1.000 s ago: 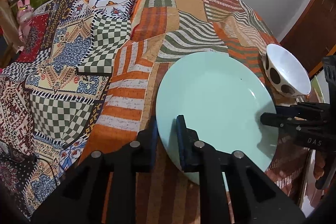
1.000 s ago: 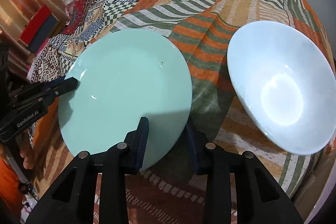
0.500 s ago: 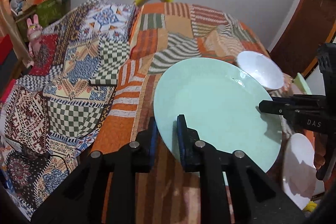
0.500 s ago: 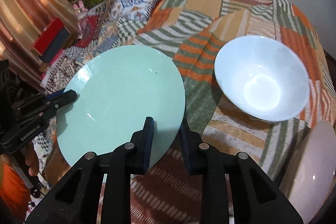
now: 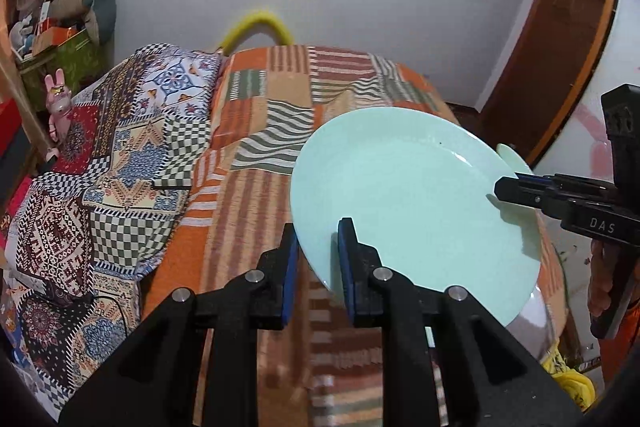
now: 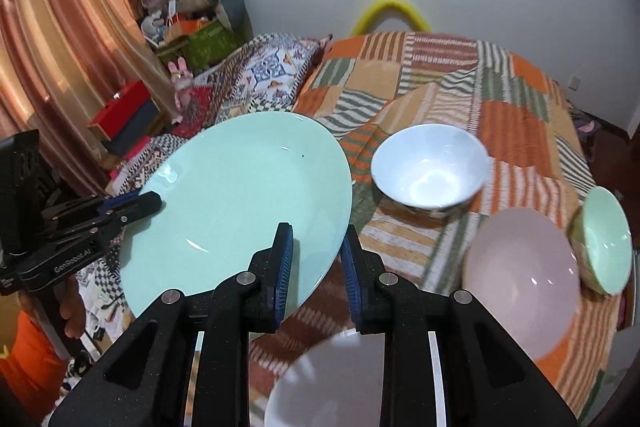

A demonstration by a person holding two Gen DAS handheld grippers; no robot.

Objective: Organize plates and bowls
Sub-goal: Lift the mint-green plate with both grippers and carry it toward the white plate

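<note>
White bowl [image 6: 430, 167] and pink plate [image 6: 520, 279] crowd the right side.

A bed [image 6: 516, 115] is carrying everything, and an orange, green and cream striped patchwork cover [image 5: 280, 123] is lying over it. Beside that, a checked and floral quilt [image 5: 120, 163] is spreading toward the wall side. A white bowl [image 6: 430, 169] is sitting upright on the striped cover. Near it a pale pink plate [image 6: 520, 279] is lying, and a green bowl [image 6: 604, 247] is tilting just beside the plate at the bed's edge.
</note>
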